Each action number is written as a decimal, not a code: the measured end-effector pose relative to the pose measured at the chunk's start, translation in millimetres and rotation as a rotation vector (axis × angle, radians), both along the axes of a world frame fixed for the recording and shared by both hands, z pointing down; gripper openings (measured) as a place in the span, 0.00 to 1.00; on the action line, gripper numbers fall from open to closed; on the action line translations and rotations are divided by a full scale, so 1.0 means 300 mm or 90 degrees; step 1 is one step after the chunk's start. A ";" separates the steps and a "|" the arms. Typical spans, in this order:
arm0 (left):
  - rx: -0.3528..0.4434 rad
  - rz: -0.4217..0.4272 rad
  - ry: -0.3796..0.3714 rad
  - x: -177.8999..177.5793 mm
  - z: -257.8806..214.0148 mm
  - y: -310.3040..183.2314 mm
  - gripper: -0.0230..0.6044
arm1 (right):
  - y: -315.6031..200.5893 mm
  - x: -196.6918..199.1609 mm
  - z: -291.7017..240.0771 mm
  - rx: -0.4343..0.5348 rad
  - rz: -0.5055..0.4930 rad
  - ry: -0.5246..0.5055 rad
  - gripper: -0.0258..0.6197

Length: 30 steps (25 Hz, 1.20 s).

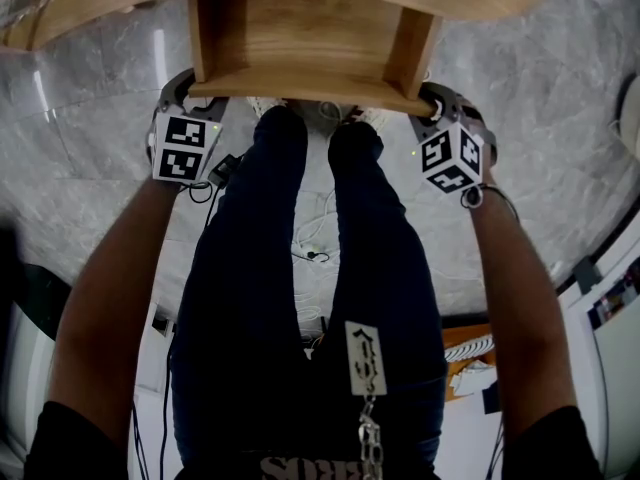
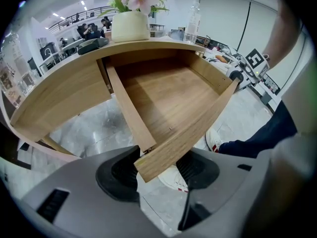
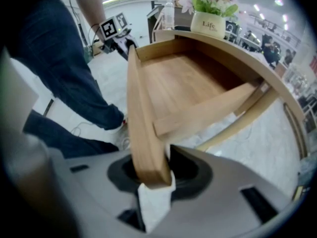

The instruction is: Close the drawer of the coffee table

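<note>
While the drawer [image 1: 315,33] stands open, left gripper [image 2: 157,168] and right gripper [image 3: 157,175] apparently clamped on ends of its front panel [image 2: 198,123].

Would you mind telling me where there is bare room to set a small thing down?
The drawer floor is bare, between the front panel and the tabletop overhang. The tabletop is crowded near the flower pot and bottle. The left gripper and right gripper occupy the panel's ends.
</note>
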<state>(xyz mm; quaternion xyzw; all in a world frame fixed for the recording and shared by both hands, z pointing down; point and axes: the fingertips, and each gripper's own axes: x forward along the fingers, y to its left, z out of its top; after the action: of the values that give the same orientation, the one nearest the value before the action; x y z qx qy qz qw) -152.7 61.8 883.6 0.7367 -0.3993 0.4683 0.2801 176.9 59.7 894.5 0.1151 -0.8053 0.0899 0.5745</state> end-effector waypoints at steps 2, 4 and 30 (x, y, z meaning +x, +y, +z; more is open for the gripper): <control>-0.008 0.001 -0.003 0.003 -0.003 -0.004 0.42 | -0.005 0.005 -0.001 -0.010 0.017 0.009 0.25; -0.019 0.002 -0.005 0.005 -0.005 -0.007 0.42 | -0.008 0.006 -0.003 -0.020 0.035 0.016 0.26; -0.041 0.020 -0.001 -0.019 -0.074 -0.263 0.41 | -0.249 -0.013 -0.073 -0.044 0.065 0.011 0.26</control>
<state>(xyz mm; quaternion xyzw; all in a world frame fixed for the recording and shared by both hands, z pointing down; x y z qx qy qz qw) -158.3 -17.1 861.3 0.7331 -0.3724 0.4860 0.2959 173.0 -15.1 872.7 0.1368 -0.7896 0.1459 0.5800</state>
